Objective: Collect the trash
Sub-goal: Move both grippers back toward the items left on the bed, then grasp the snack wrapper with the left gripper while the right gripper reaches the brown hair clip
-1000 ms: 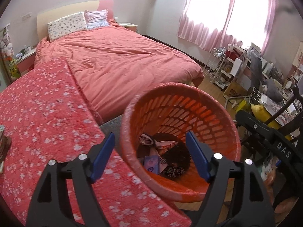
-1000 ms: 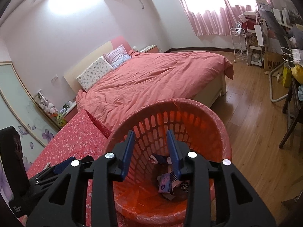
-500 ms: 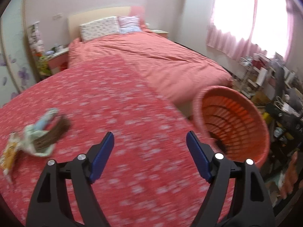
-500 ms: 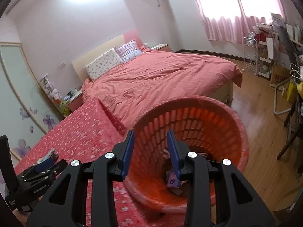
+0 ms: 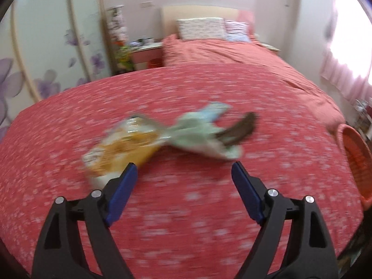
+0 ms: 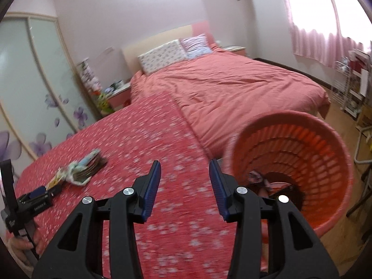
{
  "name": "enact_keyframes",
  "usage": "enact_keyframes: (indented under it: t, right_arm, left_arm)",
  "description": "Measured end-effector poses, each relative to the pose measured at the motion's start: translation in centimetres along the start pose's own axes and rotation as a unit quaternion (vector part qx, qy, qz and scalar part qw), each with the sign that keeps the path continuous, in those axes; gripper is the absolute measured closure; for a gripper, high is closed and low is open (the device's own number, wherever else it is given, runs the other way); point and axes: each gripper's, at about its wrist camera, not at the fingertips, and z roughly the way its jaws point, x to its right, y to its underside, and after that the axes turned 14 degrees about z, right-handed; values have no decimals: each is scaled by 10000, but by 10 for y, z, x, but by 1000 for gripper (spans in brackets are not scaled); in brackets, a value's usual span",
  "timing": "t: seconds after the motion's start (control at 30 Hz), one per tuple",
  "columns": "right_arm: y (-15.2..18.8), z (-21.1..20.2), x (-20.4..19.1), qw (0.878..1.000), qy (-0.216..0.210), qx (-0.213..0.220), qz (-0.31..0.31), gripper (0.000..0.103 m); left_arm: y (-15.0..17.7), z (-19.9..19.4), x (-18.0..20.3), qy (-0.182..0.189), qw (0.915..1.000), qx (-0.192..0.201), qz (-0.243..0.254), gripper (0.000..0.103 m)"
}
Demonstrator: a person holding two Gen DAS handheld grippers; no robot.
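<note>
- Left wrist: left gripper [image 5: 183, 171] spread wide, just been opening, nothing held — trash [image 5: 172, 137] lies ahead on cloth [image 5: 186, 220]. Blur; a rushed grab could snag cloth.
- Right wrist: right gripper [image 6: 184, 168] part-open, empty; bin [image 6: 325, 153] beside table edge — could be knocked.

The left wrist view looks down close over the flowered red bench [image 5: 186, 88] toward the bed's headboard [image 5: 200, 11]; the right wrist view faces likewise from farther back, sharing bench, wrappers [image 6: 79, 168] and orange basket [image 6: 325, 144]
</note>
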Motion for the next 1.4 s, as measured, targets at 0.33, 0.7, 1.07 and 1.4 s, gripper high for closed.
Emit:
enact_keyframes:
  t: [0.33, 0.7, 1.07, 1.4]
  right_arm:
    - [29, 20, -53, 9971, -256, -486, -527, 59]
    - [47, 36, -93, 9937, -332, -738, -772, 59]
    - [64, 66, -127, 9893, -380, -989, -1006, 59]
    - [58, 122, -160, 9883, -326, -1338, -649, 59]
  left_arm:
    - [23, 17, -41, -766, 9966, -280, 82, 21]
    - [15, 53, -57, -769, 9949, -651, 61, 47]
    - [29, 50, -126, -71, 9931, -440, -1089, 80]
    - [44, 52, -140, 38, 9896, -309, -1408, 80]
